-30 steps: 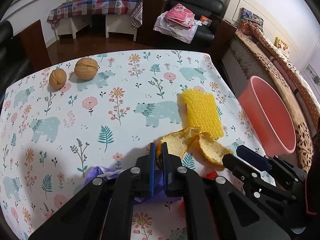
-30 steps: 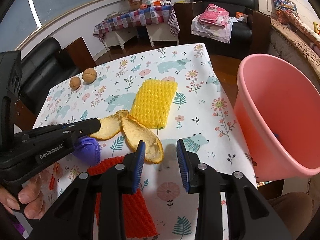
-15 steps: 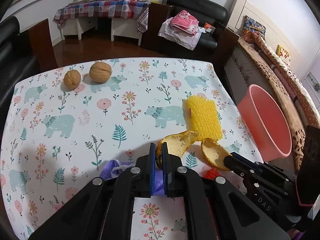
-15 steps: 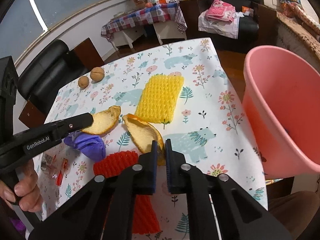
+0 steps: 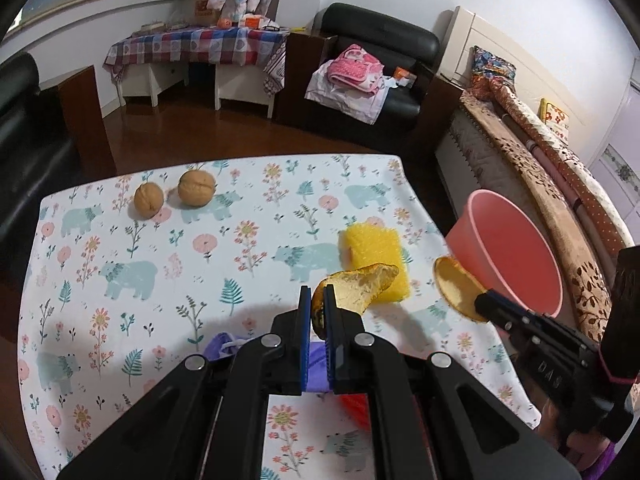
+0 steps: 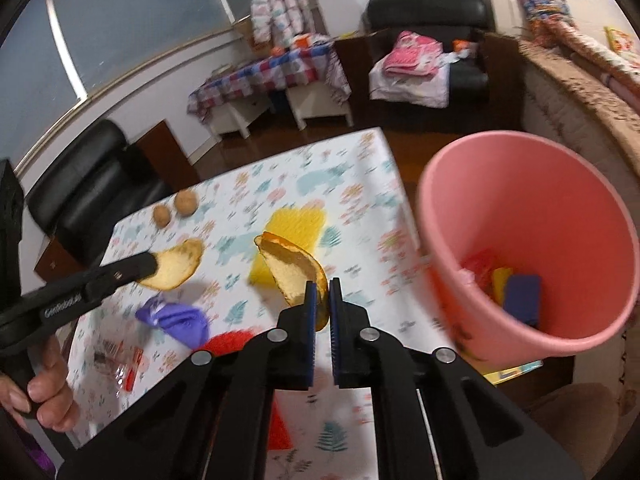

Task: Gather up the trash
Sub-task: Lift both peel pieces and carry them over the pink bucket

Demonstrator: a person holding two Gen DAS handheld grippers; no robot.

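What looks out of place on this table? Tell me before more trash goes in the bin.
Two walnuts sit whole at the table's far corner, apart from the litter; they look like food rather than trash. Otherwise nothing stands out: each gripper pinches an orange peel, and the pink bin stands upright beside the table.
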